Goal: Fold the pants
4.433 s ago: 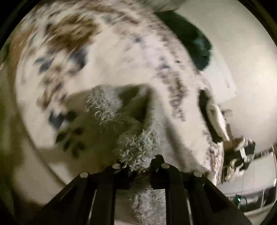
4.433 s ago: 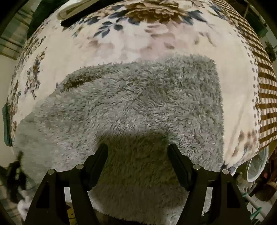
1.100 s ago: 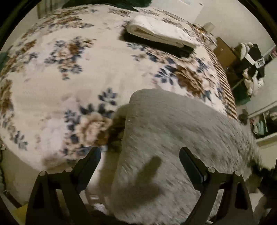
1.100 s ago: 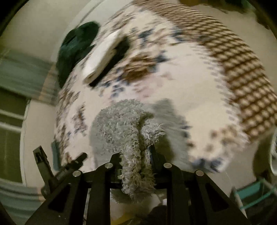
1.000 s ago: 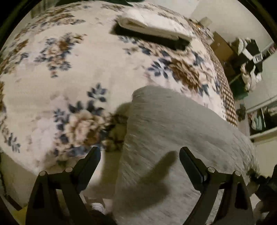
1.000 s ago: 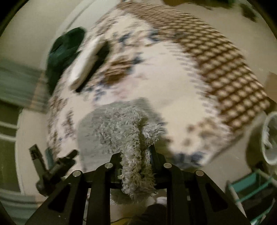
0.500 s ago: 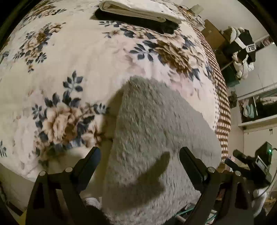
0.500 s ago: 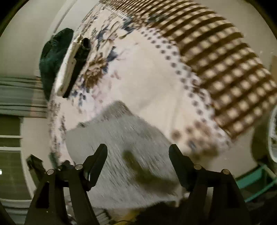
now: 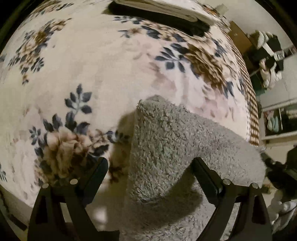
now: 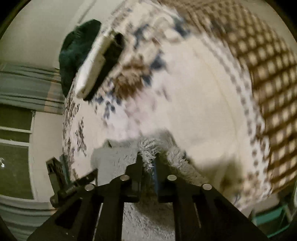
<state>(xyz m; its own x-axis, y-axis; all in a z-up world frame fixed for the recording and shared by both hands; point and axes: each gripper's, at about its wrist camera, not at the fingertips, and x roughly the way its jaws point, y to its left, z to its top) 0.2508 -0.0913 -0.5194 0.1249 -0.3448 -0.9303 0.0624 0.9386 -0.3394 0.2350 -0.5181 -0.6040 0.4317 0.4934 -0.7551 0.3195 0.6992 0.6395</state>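
The grey fluffy pants [image 9: 167,140] lie on a floral blanket [image 9: 104,61] spread over a bed. In the left wrist view they rise in a ridge toward the right. My left gripper [image 9: 150,165] hangs open just above them, and its fingers [image 9: 100,166] straddle the pile without pressing on it. In the right wrist view, my right gripper [image 10: 148,159] is shut on a tuft at the edge of the pants [image 10: 115,159]. The left gripper [image 10: 61,181] shows at the lower left of that blurred view.
A folded white and black stack [image 9: 167,13] [image 10: 96,61] lies at the far end of the bed, with a dark green garment [image 10: 78,53] behind it. The blanket's brown checked border [image 10: 269,64] runs along the right side. Shelves and clutter [image 9: 269,50] stand beyond the bed.
The right gripper let go of the bunched fabric, opened wide, moved over the pants and shut on their edge. The left gripper stayed open and sank closer. The pants' right side has lifted.
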